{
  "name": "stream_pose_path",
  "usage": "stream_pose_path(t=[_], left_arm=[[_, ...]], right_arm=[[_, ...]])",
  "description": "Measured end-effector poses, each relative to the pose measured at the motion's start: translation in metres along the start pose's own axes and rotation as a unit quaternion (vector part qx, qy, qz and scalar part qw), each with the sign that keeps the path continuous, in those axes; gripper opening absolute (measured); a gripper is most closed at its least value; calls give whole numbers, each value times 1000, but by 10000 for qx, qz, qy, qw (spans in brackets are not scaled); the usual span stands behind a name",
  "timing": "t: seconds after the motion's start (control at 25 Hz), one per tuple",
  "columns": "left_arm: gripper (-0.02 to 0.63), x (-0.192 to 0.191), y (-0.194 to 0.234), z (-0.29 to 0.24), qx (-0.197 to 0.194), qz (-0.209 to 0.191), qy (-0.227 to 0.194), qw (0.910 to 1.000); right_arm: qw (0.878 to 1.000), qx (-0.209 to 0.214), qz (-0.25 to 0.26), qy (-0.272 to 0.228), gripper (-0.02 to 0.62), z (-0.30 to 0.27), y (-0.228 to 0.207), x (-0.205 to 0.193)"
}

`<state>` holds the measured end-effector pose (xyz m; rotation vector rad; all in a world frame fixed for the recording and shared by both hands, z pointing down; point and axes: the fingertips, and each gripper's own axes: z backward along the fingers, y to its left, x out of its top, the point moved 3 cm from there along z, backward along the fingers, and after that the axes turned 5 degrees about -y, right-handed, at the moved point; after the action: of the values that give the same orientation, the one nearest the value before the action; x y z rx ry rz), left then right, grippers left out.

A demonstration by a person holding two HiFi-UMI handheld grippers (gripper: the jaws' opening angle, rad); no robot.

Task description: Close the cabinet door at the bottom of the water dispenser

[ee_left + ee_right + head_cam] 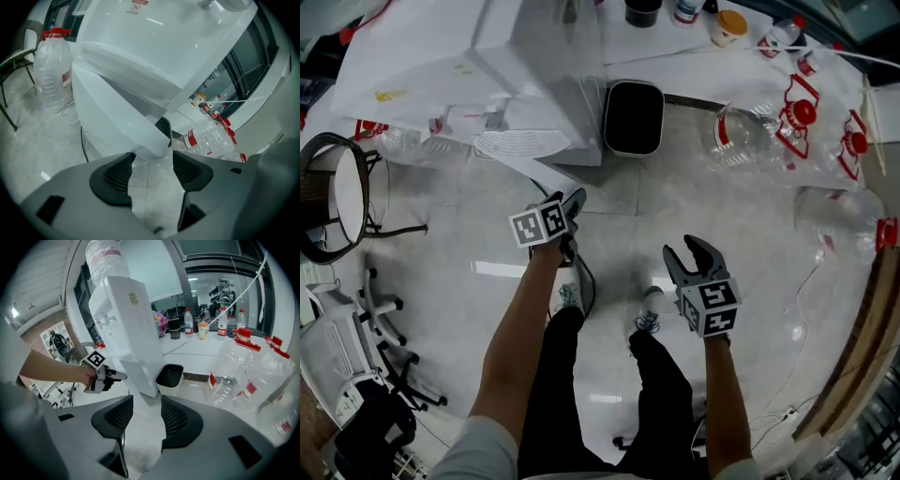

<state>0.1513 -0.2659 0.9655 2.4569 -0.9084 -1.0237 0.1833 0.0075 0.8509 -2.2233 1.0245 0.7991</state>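
The white water dispenser [534, 66] stands at the top of the head view. Its bottom cabinet door [525, 176] stands ajar, seen as a thin white edge reaching out over the floor. My left gripper [572, 208] is open just at the free end of that edge, apart from it. In the left gripper view the door [117, 117] is a slanted white panel ahead of the empty open jaws [152, 164]. My right gripper [692, 253] is open lower right, over bare floor. Its own view shows the door [140, 373] beyond its jaws [147, 416] and the left gripper [110, 376] beside it.
A black bin [634, 117] stands right of the dispenser. Large empty water bottles [741, 131] lie on the floor at the right, and one bottle [52, 70] stands left of the dispenser. A round chair [333, 197] is at the left. The person's feet [647, 319] are below the grippers.
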Motion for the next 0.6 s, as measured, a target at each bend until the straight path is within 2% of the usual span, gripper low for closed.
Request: stream_pose_path(t=[0.2,0.52,0.6], left_arm=[[262,15,-18,-28,79,-282,-185,9994],[230,46,-35,-70,90,-1015,-305,9943],[227,52,-37,-77,81,-1081,-338,9935]], right_arm=[[9997,-55,-198,-132,210,7,-21,-5],[9992,-238,-318,-62,210,12,-48,-21],[9991,-286,-319,-30,212,14,-53,-23]])
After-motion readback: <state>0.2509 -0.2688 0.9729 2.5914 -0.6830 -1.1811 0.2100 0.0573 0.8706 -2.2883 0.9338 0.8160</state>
